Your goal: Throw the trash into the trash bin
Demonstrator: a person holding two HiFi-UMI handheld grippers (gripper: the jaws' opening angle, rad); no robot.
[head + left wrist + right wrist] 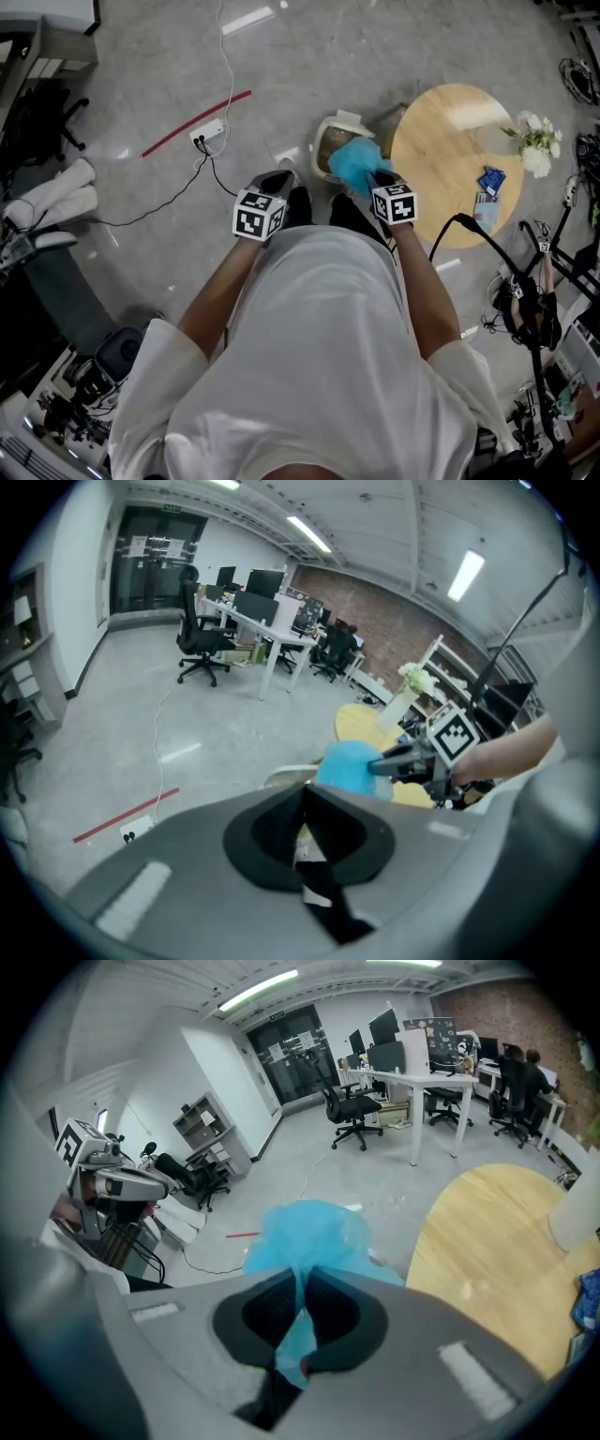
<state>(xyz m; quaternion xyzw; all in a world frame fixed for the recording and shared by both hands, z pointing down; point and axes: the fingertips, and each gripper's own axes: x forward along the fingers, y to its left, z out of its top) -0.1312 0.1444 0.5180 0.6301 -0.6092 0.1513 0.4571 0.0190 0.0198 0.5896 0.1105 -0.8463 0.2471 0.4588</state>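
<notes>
a round wooden table (441,159) bears white flowers (536,150), and a power strip (208,134) lies beside red floor tape (195,123).

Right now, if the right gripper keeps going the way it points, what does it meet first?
Probably the bin: the right gripper, shut on the blue bag, points down at its opening. The bag hides the exact line, so depth is uncertain.

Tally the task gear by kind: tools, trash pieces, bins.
Tools: 2 (left tool, right tool)
Trash pieces: 2 (blue bag pinched in the right tool, what looks like a pale scrap in the left tool)
Trash bin: 1
Total: 5
</notes>
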